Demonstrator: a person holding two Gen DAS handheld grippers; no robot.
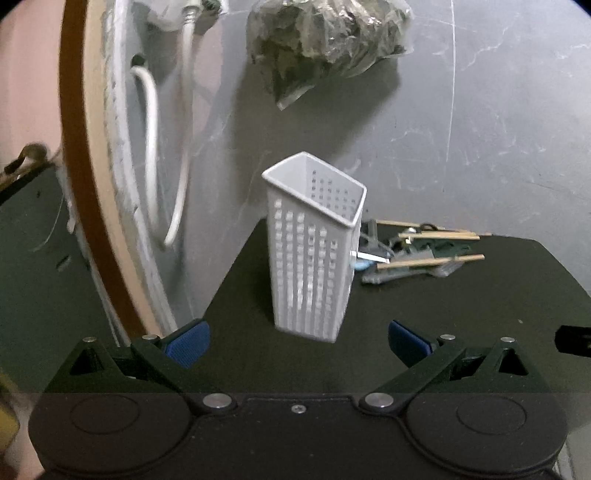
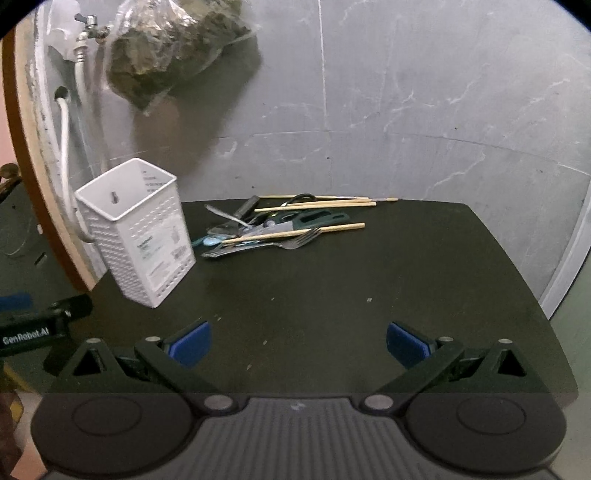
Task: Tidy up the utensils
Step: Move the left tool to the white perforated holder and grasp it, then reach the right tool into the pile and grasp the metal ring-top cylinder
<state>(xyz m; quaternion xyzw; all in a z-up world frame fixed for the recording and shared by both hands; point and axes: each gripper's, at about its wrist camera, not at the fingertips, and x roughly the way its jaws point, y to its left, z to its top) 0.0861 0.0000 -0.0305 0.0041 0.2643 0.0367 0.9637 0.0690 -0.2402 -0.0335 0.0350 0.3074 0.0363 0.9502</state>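
A white perforated utensil holder [image 1: 312, 251] stands upright and empty on the black table [image 1: 480, 314], just ahead of my open left gripper [image 1: 299, 343]. Behind it to the right lies a pile of utensils [image 1: 413, 251]: wooden chopsticks, a knife and dark-handled pieces. In the right wrist view the holder [image 2: 138, 232] is at the left and the pile [image 2: 280, 227] sits mid-table with chopsticks [image 2: 295, 232], a fork [image 2: 303, 238] and green-handled scissors [image 2: 314, 218]. My right gripper [image 2: 299, 341] is open over bare table, well short of the pile.
A grey marbled wall [image 2: 406, 110] backs the table. A plastic bag of dried leaves [image 2: 173, 48] hangs on it, beside white hoses [image 1: 151, 147] and a tap [image 2: 86, 26]. A curved wooden rim [image 1: 74, 147] stands left. The left gripper body [image 2: 40, 325] shows at the right view's left edge.
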